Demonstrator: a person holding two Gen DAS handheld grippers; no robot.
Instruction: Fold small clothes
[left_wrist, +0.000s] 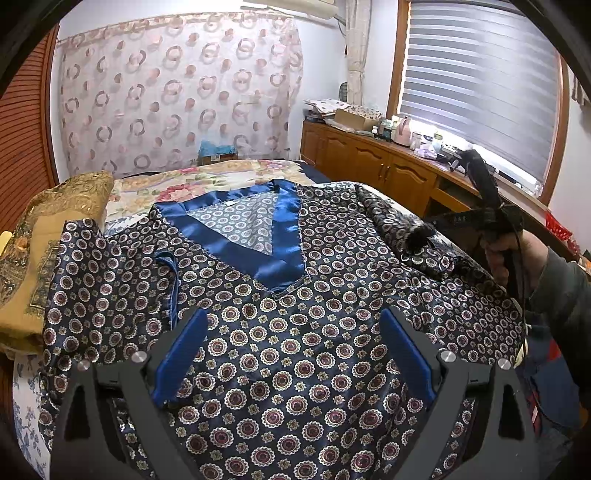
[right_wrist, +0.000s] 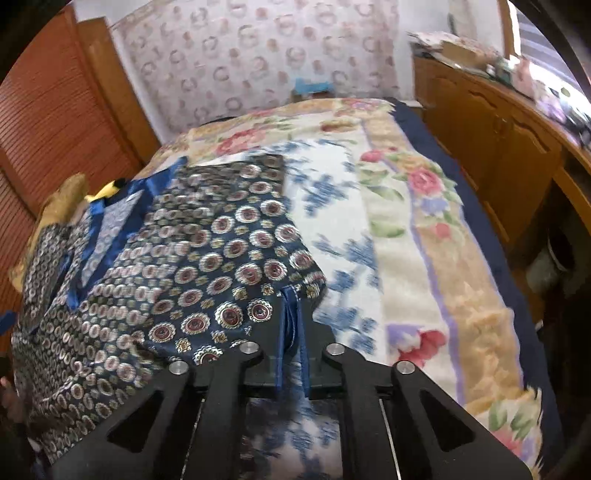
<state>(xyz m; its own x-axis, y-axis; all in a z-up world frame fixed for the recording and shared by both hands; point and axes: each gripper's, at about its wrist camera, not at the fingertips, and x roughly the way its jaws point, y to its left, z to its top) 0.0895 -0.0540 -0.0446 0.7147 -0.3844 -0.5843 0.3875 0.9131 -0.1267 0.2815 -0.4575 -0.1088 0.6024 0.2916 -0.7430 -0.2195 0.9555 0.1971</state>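
Observation:
A navy satin top (left_wrist: 295, 325) with round medallion print and a blue V-neck band (left_wrist: 280, 240) lies front-up on the bed. My left gripper (left_wrist: 293, 354) is open, its blue pads (left_wrist: 181, 354) wide apart just above the top's chest. My right gripper (right_wrist: 291, 306) is shut on the top's right sleeve (right_wrist: 236, 266), pinching its blue-trimmed cuff and holding it lifted. In the left wrist view the right gripper (left_wrist: 421, 232) shows at the right, with the sleeve (left_wrist: 391, 218) raised and folded toward the body.
The bed has a floral blanket (right_wrist: 406, 221). A gold embroidered pillow (left_wrist: 48, 240) lies at the left of the top. A wooden cabinet (left_wrist: 369, 158) with clutter runs along the right under the window. Slatted wooden doors (right_wrist: 55, 129) stand at the left.

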